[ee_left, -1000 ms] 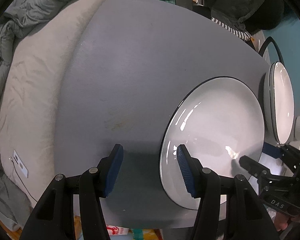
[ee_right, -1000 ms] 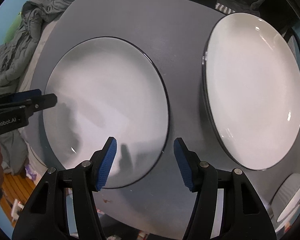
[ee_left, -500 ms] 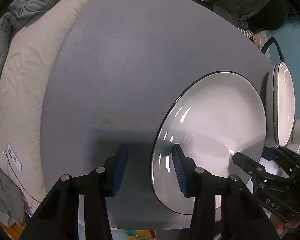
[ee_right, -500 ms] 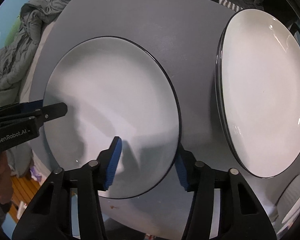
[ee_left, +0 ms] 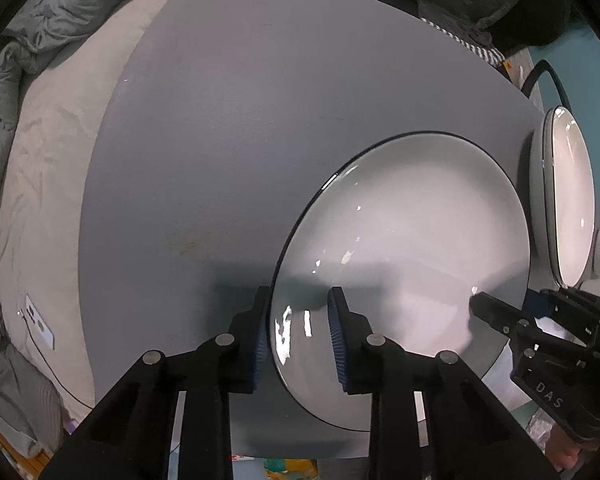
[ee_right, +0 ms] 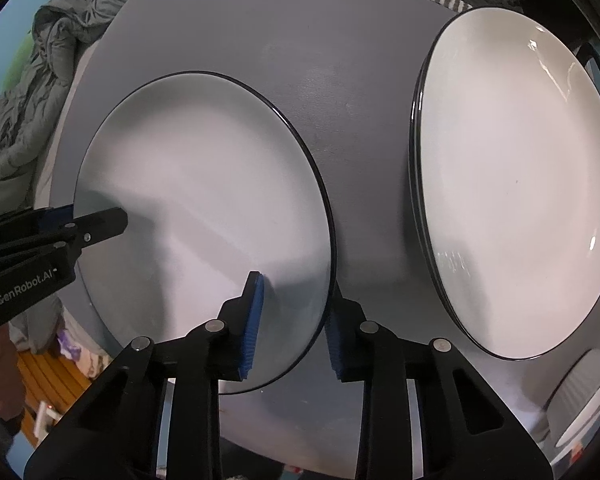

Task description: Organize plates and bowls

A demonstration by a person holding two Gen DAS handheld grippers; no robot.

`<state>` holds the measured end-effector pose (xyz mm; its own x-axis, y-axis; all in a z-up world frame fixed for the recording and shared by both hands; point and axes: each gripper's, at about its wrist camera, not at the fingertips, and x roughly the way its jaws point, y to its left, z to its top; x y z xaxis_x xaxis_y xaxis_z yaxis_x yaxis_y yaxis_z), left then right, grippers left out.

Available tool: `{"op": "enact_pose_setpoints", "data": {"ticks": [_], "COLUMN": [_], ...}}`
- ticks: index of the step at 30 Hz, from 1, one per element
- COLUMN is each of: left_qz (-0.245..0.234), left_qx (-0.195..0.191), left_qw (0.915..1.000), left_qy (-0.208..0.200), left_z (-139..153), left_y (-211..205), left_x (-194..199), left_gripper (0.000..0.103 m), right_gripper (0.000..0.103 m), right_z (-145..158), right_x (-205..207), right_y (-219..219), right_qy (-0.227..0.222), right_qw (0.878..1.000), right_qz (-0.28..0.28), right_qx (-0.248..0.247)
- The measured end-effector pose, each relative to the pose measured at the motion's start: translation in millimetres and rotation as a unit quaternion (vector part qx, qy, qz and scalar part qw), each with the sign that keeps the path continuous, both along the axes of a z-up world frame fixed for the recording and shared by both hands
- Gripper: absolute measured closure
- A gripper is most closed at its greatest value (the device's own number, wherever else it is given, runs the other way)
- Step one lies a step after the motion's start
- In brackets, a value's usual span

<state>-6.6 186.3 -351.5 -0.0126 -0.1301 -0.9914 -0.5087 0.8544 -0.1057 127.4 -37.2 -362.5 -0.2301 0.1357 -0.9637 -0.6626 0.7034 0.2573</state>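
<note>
The job was only partly done. One white plate (ee_right: 204, 216) with a dark rim lay flat on the grey tabletop (ee_left: 260, 120), close to the near edge. Both grippers were on it. The left gripper (ee_left: 300, 332) had one blue finger over the plate's left rim and one outside and under it. The right gripper (ee_right: 292, 320) did the same at the plate's right rim, with one finger on top of the plate and one past the rim, lower down.

Both pairs of fingers had just been closing, with the plate's rim between them. In these views I could not tell for sure if the pads were pressing on the rim yet. The plate looked like it was flat on the tabletop, not lifted.

Toward the right edge of the tabletop sat a stack of plates (ee_right: 516, 184) of the same kind. More than one dark rim showed at its side, so some plates seemed to be piled there already. A ribbed white bowl (ee_right: 584, 396) sat near the right front corner, apart from the stack.

I think the lone plate was the next one to go on the stack. After that, the bowl was probably left to put in its place.
</note>
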Motion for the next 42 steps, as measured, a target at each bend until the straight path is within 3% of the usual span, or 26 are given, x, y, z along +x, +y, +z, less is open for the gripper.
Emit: {"op": "enact_pose_setpoints", "data": {"ticks": [14, 28, 42], "left_qz": [0.001, -0.018, -0.064], "left_qx": [-0.014, -0.014, -0.013], "left_qw": [0.9998, 0.9997, 0.9974], "left_qy": [0.013, -0.003, -0.033], "left_z": [1, 37, 63], "left_y": [1, -7, -51], "left_x": [-3, 7, 65], "left_gripper": [0.076, 0.076, 0.076], "right_gripper": [0.084, 0.088, 0.089], "right_z": [5, 33, 47], "right_x": [-7, 2, 49], "right_y": [5, -4, -57], "right_qy": [0.019, 0.006, 0.033], "right_qw": [1.0, 1.0, 0.997], "right_qz": [0.014, 0.006, -0.059], "right_qx": [0.007, 0.024, 0.036]}}
